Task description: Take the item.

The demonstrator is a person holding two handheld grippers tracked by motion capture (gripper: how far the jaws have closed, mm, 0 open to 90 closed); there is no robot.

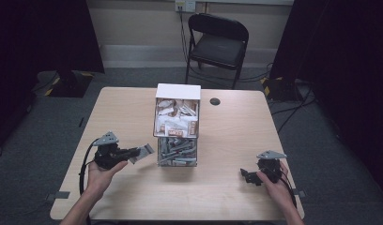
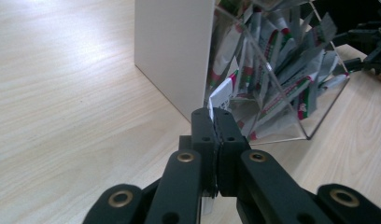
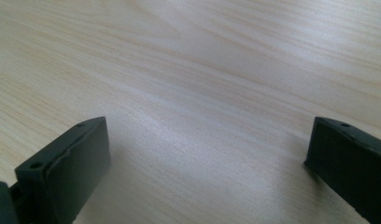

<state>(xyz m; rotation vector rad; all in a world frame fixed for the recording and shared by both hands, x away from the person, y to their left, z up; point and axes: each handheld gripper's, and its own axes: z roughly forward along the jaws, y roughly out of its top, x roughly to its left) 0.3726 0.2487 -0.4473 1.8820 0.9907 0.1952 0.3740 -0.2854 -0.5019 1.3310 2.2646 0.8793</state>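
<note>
The light wooden table [image 1: 227, 140] spans the high view, with grey floor on all sides and a black folding chair [image 1: 218, 44] standing beyond its far edge. At the table's middle stands a clear two-tier dispenser box [image 1: 177, 126] with a white top; its upper tier holds white-and-brown sachets and its lower tier grey stick packets. A small dark round cap [image 1: 215, 101] lies on the tabletop just right of the box's far end. The wood to the left, to the right and along the near edge is bare, so both sides of the box have wide open room. The left gripper [image 1: 133, 152], held in the person's left hand [image 1: 101, 174], sits just left of the box's lower tier and points at it; from above, a pale flat packet [image 1: 143, 151] shows at its tip. The left gripper view adds the close detail: the jaws are pressed together on the thin white edge of that packet [image 2: 211, 108], with the box's white side wall and its clear slanted front, crammed with sachets, right ahead. The right gripper [image 1: 248, 176], in the right hand [image 1: 275, 186], rests near the table's right near corner, well apart from the box. The right gripper view shows its jaws spread wide with nothing but bare wood grain between them.
</note>
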